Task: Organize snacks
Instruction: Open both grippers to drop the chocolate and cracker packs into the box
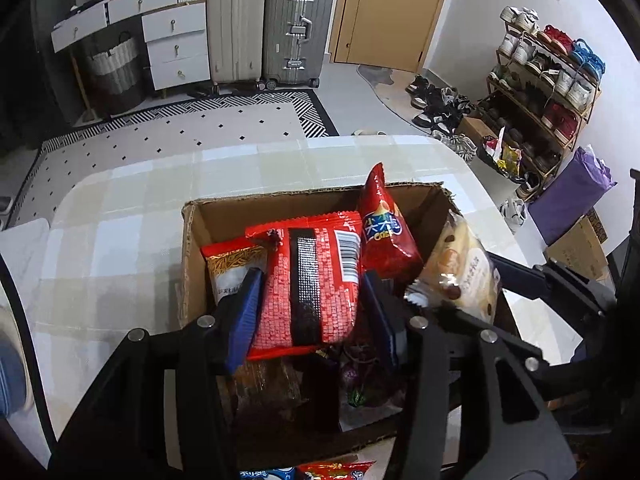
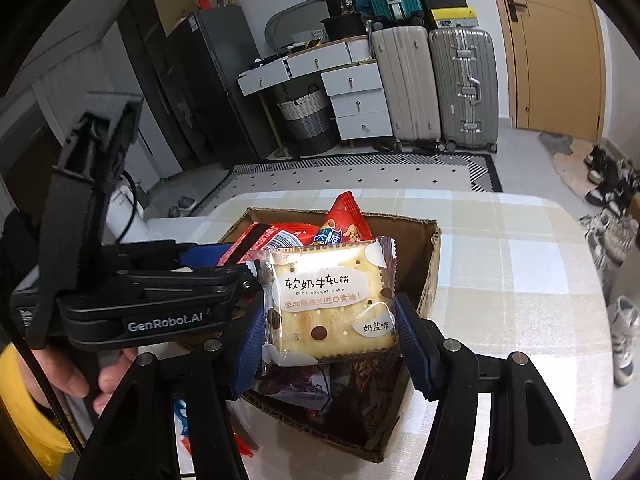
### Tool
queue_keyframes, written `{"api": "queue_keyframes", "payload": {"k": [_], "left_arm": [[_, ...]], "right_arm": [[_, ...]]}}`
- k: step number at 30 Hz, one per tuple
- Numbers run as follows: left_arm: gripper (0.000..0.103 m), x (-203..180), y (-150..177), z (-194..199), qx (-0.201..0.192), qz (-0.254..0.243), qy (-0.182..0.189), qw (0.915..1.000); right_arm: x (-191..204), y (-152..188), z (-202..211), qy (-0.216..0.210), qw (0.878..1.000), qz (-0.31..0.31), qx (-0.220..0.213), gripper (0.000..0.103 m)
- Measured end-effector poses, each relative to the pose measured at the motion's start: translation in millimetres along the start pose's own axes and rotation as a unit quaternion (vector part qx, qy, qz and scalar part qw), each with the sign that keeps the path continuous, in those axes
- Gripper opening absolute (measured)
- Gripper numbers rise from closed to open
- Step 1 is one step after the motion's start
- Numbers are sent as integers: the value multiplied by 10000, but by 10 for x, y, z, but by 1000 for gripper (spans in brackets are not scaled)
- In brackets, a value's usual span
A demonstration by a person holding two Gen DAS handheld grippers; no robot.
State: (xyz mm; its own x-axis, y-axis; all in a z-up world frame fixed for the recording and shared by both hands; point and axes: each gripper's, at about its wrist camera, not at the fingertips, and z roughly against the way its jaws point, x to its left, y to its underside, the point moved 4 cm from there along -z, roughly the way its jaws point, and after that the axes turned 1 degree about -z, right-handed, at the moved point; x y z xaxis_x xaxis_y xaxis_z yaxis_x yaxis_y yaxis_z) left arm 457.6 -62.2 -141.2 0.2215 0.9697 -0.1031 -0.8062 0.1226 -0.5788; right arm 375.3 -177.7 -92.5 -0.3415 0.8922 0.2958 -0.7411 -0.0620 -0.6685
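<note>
My left gripper (image 1: pixel 310 304) is clamping a red snack packet (image 1: pixel 310 284) and my right gripper (image 2: pixel 332 328) a nougat cracker pack (image 2: pixel 330 304), both crowding over the cardboard box (image 1: pixel 192 264), so I am risking a collision.

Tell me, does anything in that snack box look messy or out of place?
Slightly. The red chip bag stands on end against the far wall of the cardboard box, poking above the rim, and the rim's edge looks ragged. The other packets inside are piled loosely, not in rows.

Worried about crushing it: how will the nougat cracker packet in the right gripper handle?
The cracker packet looks flat and fairly stiff, standing upright between the right gripper fingers. Probably light and brittle. Its glossy film may slip.
</note>
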Motion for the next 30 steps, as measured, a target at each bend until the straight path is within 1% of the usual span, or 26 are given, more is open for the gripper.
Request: {"api": "queue_keyframes", "payload": {"k": [2, 3, 4, 6, 8, 9, 10, 13, 18, 20, 22, 26, 28, 30], "left_arm": [[56, 15, 10, 35, -8, 13, -77, 10000], [62, 19, 20, 65, -10, 39, -86, 10000], [65, 35, 25, 90, -1, 89, -116, 9999], [65, 51, 22, 146, -38, 139, -141, 9998], [69, 82, 27, 233, -69, 120, -115, 9998], [74, 74, 23, 261, -81, 87, -162, 9998], [77, 75, 20, 296, -103, 71, -177, 9998], [78, 84, 4, 375, -128, 112, -146, 9997], [79, 167, -5, 446, -76, 357, -54, 9993], [79, 221, 2, 485, -100, 405, -81, 9991], [79, 285, -6, 549, -179, 446, -148, 9987], [79, 320, 0, 685, -257, 485, -181, 9983], [79, 320, 11, 720, -237, 500, -184, 9983], [79, 314, 36, 744, -207, 490, -175, 9984]], "right_arm": [[-16, 2, -1, -38, 10000, -59, -2, 62], [-47, 3, 7, -55, 9999, -100, 2, 62], [-53, 4, 7, -39, 9999, -115, -1, 62], [-56, 0, 14, -27, 10000, -79, -5, 62], [-54, -3, 27, -3, 10000, -69, -33, 62], [-55, -4, 31, -16, 10000, -79, -33, 62], [-63, -9, 39, -30, 9999, -90, -35, 62], [-72, -16, 63, -64, 9999, -128, -62, 62], [-72, 2, 63, -33, 9999, -133, -11, 62], [-58, -12, 54, 97, 9999, -44, -17, 62], [2, -19, 28, 365, 9990, 245, -26, 63], [105, 12, -41, 392, 9978, 523, 103, 63], [135, 23, -54, 478, 9969, 620, 88, 65], [153, 37, -56, 689, 9950, 727, 38, 66]]}}
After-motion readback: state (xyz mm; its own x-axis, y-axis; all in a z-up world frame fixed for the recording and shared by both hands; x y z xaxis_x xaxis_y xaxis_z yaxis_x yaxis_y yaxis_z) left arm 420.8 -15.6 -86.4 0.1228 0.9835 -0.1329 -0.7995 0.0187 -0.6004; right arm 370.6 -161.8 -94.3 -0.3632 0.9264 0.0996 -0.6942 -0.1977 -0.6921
